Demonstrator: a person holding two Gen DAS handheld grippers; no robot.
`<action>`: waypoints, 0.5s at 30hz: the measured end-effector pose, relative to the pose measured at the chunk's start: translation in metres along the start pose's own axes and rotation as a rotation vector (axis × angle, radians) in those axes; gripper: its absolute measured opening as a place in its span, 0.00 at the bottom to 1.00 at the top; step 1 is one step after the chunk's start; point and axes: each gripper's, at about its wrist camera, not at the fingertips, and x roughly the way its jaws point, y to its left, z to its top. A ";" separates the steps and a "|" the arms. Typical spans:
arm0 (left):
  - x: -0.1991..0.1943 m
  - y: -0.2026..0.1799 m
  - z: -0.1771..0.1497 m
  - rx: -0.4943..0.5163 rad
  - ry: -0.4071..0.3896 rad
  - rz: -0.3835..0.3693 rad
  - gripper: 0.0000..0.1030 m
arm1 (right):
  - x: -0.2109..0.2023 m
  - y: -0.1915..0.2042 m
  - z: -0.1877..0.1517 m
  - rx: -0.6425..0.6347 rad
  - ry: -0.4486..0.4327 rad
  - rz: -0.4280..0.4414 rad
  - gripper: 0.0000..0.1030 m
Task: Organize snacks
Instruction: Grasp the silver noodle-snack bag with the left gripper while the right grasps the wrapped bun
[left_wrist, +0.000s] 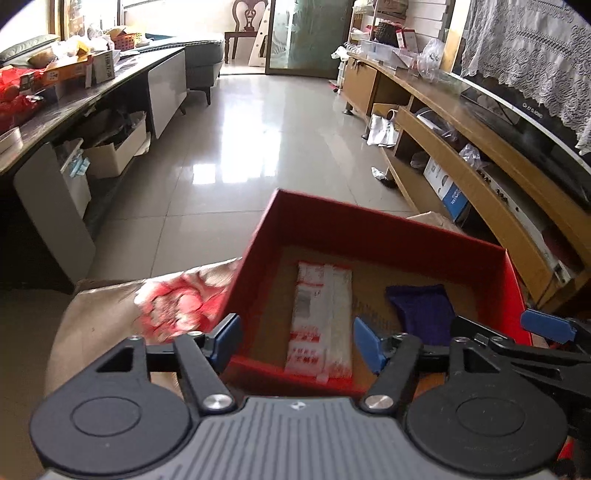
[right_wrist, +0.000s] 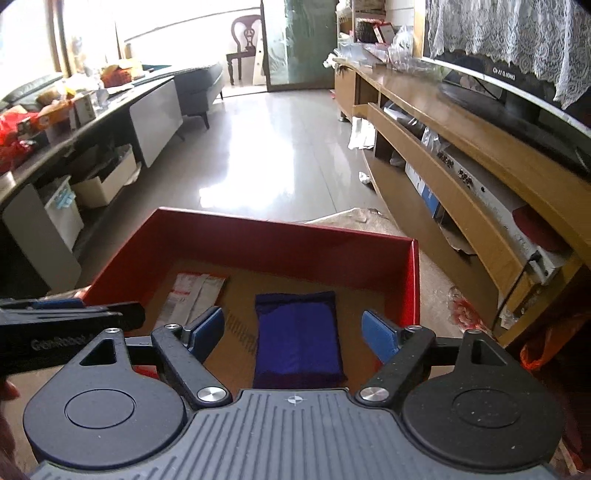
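A red open box stands on a low cloth-covered surface. Flat on its cardboard floor lie a white-and-red snack packet and a dark blue snack packet. My left gripper hovers open above the box's near wall, the white-and-red packet below the gap, its blue pads clear of it. My right gripper stands open over the blue packet, pads apart from its sides. Each gripper shows at the edge of the other's view, the right gripper and the left gripper.
A red-and-white patterned bag lies left of the box. A wooden TV cabinet with a television runs along the right. A cluttered dark table with boxes beneath lines the left. Shiny tiled floor stretches ahead to a chair and a glass door.
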 end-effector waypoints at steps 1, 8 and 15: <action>-0.004 0.004 -0.004 -0.001 0.004 -0.001 0.66 | -0.003 0.002 -0.002 -0.005 0.002 -0.001 0.84; -0.017 0.042 -0.035 -0.035 0.058 0.025 0.68 | -0.021 0.022 -0.027 -0.046 0.048 0.017 0.84; -0.012 0.056 -0.057 -0.051 0.133 -0.011 0.69 | -0.036 0.032 -0.044 -0.011 0.096 0.067 0.85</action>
